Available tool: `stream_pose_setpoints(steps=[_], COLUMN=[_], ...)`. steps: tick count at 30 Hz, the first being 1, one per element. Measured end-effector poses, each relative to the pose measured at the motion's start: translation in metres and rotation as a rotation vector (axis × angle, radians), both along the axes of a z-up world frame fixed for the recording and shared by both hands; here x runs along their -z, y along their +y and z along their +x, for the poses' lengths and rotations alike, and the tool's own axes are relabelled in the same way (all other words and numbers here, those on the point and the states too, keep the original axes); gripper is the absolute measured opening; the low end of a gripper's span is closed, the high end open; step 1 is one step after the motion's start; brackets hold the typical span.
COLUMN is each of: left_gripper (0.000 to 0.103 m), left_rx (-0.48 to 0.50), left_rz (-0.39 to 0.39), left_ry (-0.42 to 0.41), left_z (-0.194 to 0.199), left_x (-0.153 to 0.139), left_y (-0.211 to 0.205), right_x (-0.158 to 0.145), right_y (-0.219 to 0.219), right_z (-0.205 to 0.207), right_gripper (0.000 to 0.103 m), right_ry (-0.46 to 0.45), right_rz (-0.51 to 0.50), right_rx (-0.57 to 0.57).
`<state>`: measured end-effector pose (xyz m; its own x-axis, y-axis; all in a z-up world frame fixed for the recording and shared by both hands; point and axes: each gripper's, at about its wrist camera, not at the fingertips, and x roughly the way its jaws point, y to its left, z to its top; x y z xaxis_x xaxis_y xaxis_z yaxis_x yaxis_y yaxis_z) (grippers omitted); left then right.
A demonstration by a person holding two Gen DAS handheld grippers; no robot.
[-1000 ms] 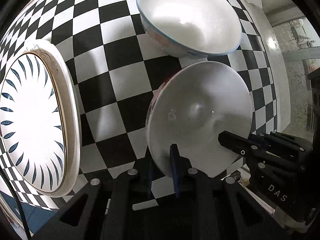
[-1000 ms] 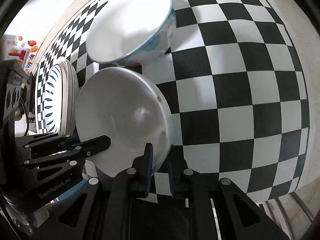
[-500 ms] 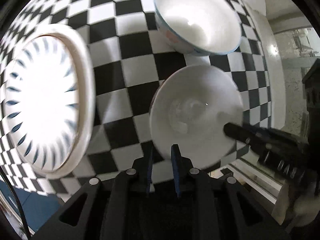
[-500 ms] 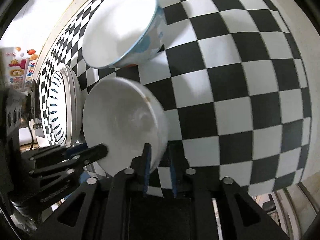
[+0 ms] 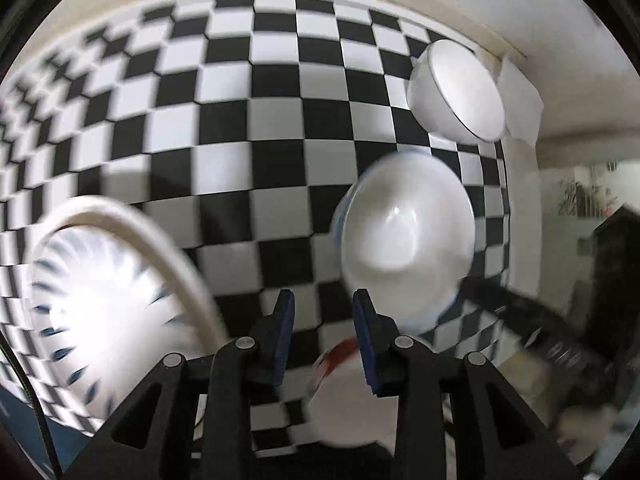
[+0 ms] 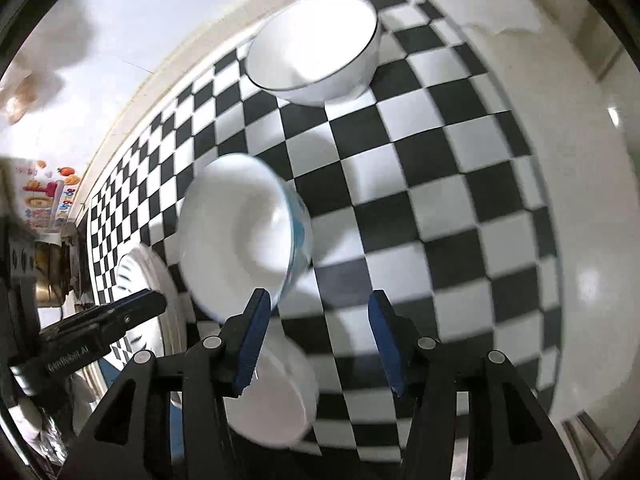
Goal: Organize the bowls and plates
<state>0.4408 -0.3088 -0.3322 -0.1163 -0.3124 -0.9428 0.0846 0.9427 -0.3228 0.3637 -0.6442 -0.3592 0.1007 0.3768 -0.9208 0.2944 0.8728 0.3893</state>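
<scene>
Risk lay mainly with the small white bowl [image 6: 276, 408], which sat low in the right wrist view just under and beside the right tool [image 6: 320, 344]; that tool's jaws stood wide apart with nothing between them. The bowl looked free on the checkered bench [image 6: 460, 208], though blur hid whether it had settled flat. A stray swing of either tool could knock it, or clip the blue-rimmed bowl [image 6: 244, 240] standing just beyond the left blue pad.

The left tool [image 5: 323, 336] was also parted and empty, with a narrower gap. In its view the same small bowl [image 5: 352, 404] showed below the fingers, a red mark on its side, edges smeared by motion. The blue-rimmed bowl [image 5: 404, 236] stood close ahead to the right, and the patterned plate [image 5: 104, 312] filled the lower left, near the tool's frame; a careless sweep leftward could strike its rim.

Only the left view showed the plate's full face and blue petal marks. Only the right view showed the far black-rimmed bowl [image 6: 316, 48] with its opening visible, the other tool's black finger over the plate's edge, and a bare strip of white surface to the right of the checks. Stacking appeared unfinished: three bowls stood apart.
</scene>
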Motion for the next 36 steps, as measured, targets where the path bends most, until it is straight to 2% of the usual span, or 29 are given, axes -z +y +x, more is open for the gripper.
stream_pose_setpoints(steps=[2,4,6,7,8,11,14,19,24,30,36], left_gripper=[0.028,0.027,0.026,0.015,0.012,0.010,0.010,0.010,0.010,0.010,0.010], left_rx=[0.007,0.045,0.080,0.093,0.109,0.137,0.140,0.167,0.219,0.257,0.266], left_rz=[-0.024,-0.010,0.001,0.022,0.046,0.048,0.044,0.012,-0.012,0.006,0.003], left_ry=[0.033,0.043,0.042,0.033,0.014,-0.034,-0.054,-0.102,-0.158,-0.174,-0.119], left_z=[0.011,0.020,0.025,0.026,0.026,0.024,0.017,-0.006,-0.035,-0.063,-0.084], left_x=[0.012,0.021,0.027,0.029,0.029,0.020,0.008,-0.036,-0.078,-0.088,-0.076], left_y=[-0.008,-0.019,-0.029,-0.032,-0.036,-0.040,-0.043,-0.039,-0.033,-0.028,-0.013], right_x=[0.015,0.026,0.036,0.040,0.044,0.042,0.029,-0.020,-0.057,-0.080,-0.070], right_y=[0.004,0.010,0.015,0.015,0.015,0.016,0.015,0.018,0.029,0.042,0.048], right_z=[0.010,0.017,0.023,0.024,0.026,0.027,0.022,-0.001,-0.030,-0.061,-0.082], right_gripper=[0.053,0.048,0.031,0.019,0.018,0.014,0.013,0.014,0.014,0.014,0.014], right_ry=[0.018,0.028,0.041,0.051,0.053,0.042,0.024,-0.045,-0.072,-0.086,-0.057], right_rz=[0.032,0.046,0.056,0.052,0.043,0.007,0.002,-0.026,-0.019,-0.037,-0.016], right_rx=[0.000,-0.001,0.005,0.012,0.022,0.018,0.015,-0.015,-0.038,-0.057,-0.050])
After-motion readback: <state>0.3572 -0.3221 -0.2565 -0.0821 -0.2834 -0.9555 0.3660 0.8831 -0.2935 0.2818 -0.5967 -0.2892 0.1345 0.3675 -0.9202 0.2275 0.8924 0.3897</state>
